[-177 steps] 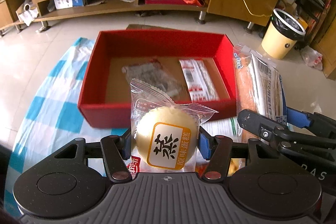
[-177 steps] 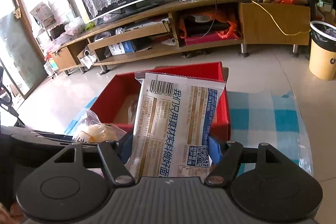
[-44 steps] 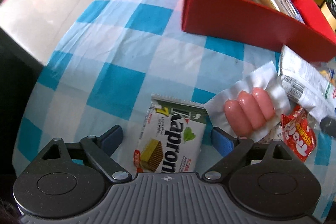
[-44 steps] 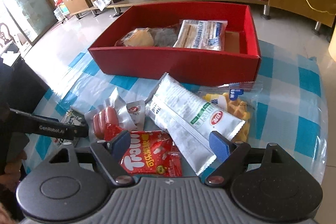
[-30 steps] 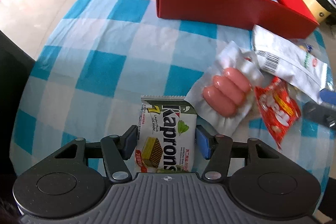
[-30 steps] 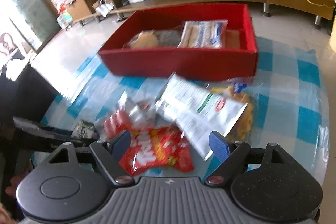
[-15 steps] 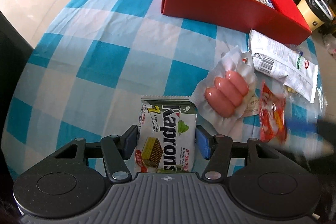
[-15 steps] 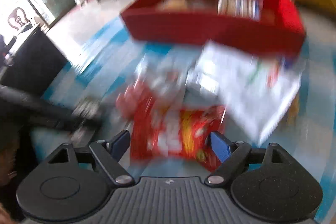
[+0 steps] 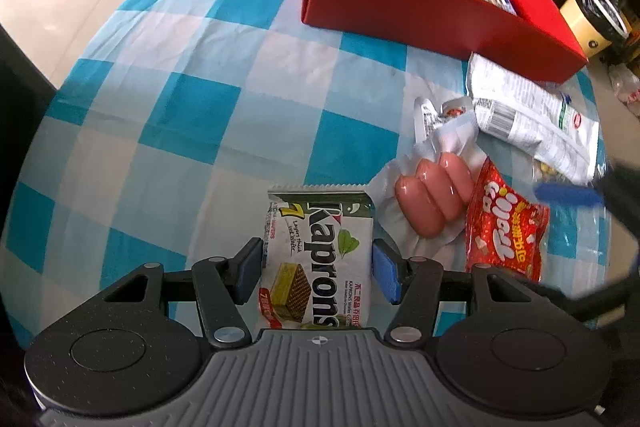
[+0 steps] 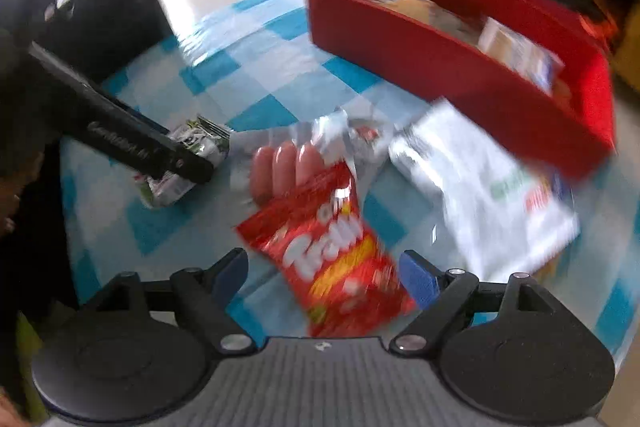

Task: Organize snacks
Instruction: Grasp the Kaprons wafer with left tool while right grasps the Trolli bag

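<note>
Left gripper (image 9: 318,271) pinches a Kaprons wafer pack (image 9: 318,259) on the checked cloth (image 9: 192,107), pointing steeply down. Right gripper (image 10: 324,273), blurred, hovers with jaws apart around a red snack bag (image 10: 332,259), pads clear of it. Sausages (image 9: 434,201) lie between; the red box (image 9: 420,7) sits at the far edge, contents half hidden.

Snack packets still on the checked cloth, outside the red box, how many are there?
4, maybe more hidden underneath: green Kaprons wafer packet between the left jaws, clear-wrapped pink sausage pack beside it, red crinkly snack bag partly over the sausages, white printed pouch near the red cardboard box.
</note>
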`<state>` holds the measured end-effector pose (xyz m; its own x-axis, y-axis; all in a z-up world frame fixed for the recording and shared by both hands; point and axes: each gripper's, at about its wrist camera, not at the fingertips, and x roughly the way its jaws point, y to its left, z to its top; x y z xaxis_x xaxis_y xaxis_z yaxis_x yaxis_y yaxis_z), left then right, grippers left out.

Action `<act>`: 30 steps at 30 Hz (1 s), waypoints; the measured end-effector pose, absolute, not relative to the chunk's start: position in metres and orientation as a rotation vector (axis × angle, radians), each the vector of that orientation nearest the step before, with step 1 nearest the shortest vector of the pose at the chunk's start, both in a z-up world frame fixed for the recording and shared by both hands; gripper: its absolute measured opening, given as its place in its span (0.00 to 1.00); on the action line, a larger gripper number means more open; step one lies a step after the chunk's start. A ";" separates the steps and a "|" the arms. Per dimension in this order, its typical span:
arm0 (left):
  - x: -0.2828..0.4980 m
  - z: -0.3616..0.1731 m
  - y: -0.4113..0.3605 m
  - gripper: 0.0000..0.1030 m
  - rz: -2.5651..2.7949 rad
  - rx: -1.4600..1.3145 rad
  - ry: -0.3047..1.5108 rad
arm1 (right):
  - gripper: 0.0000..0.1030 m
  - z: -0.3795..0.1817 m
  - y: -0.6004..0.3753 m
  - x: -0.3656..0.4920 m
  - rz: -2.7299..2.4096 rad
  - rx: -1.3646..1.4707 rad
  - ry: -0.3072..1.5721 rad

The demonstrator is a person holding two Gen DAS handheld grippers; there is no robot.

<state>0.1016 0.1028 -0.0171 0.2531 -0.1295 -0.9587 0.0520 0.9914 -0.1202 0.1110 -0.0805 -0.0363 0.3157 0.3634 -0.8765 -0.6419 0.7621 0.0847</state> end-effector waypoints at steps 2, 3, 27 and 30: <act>0.102 -0.019 0.102 0.63 -0.129 -0.058 1.315 | 0.79 -0.044 -0.077 0.118 0.693 -0.323 1.074; 0.102 -0.019 0.101 0.64 -0.133 -0.050 1.313 | 0.79 -0.049 -0.077 0.122 0.685 -0.319 1.091; 0.086 -0.026 0.084 0.69 -0.086 0.093 1.272 | 0.69 -0.053 -0.092 0.069 0.574 -0.171 1.044; 0.082 -0.025 0.081 0.69 -0.082 0.104 1.267 | 0.94 -0.060 -0.091 0.074 0.623 -0.097 1.054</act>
